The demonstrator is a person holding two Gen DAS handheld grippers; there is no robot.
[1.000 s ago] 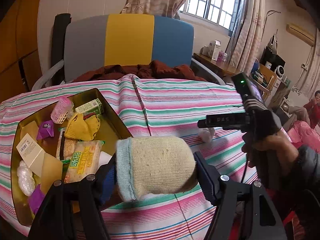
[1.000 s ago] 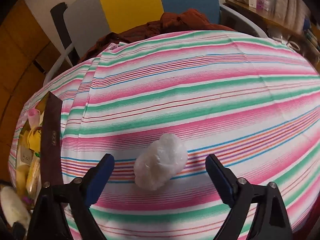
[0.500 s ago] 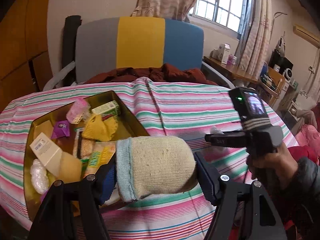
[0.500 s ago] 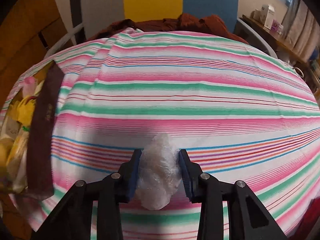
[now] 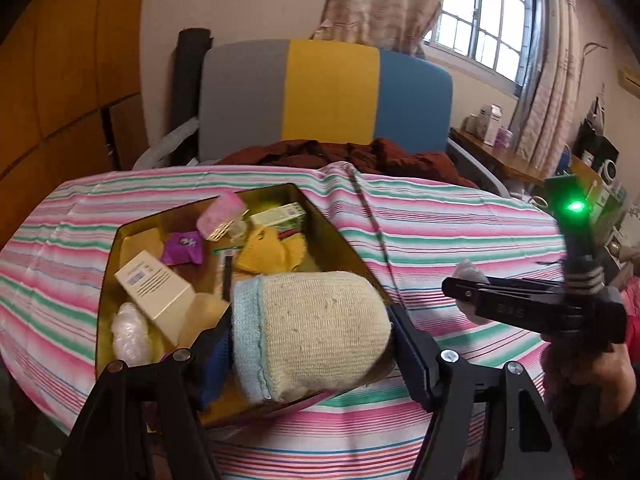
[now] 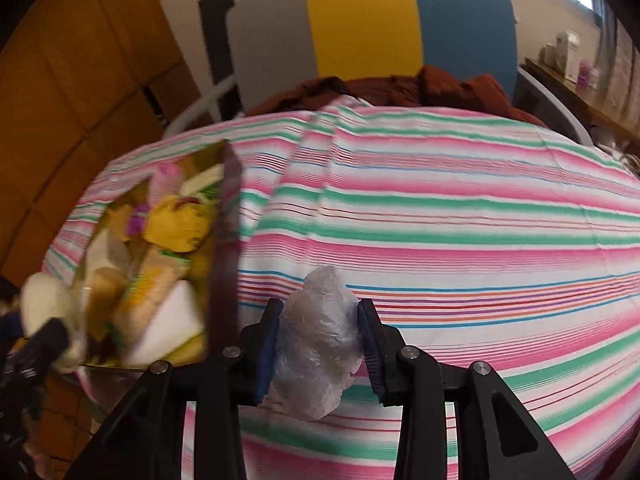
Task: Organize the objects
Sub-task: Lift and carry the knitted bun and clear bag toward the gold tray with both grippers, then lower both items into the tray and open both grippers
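- Jaws, left gripper [image 5: 310,330]: closed on a rolled knit cloth [image 5: 316,330], cream with a pale blue edge, pinched from both sides; the roll is carried over the near end of the tin.
- Jaws, right gripper [image 6: 319,346]: clamped on a crumpled clear plastic bundle [image 6: 318,344], blue pads pressing its two flanks; the bundle sits above the striped cloth, to the right of the tin. Whether its underside touches the cloth cannot be told.
- Gold tin [image 5: 328,226]: open rectangular box with a dark outer wall, resting on the tablecloth at the left side of the table.
- Tin contents, far end: pink plastic item [image 5: 220,214], green-and-white carton [image 5: 280,216], purple sachet [image 5: 182,248], yellow knit piece [image 5: 268,254].
- Tin contents, near end: white box with barcode [image 5: 154,288] lying tilted, white plastic wad [image 5: 128,332] beside it at the left wall. In the right wrist view a yellow-green snack packet [image 6: 154,286] shows, blurred.
- Tablecloth [image 5: 440,220]: pink, green and white stripes with thin blue and red lines, covering a round table.
- Chair [image 5: 332,96]: backrest in grey, yellow and blue panels, behind the table; dark red garment [image 5: 352,156] heaped on its seat.
- Right gripper as seen from the left wrist view: black body, green light lit, held by a hand [image 5: 592,376] at the right edge.
- Background: window [image 5: 488,28] with curtains, wooden panelling on the left.
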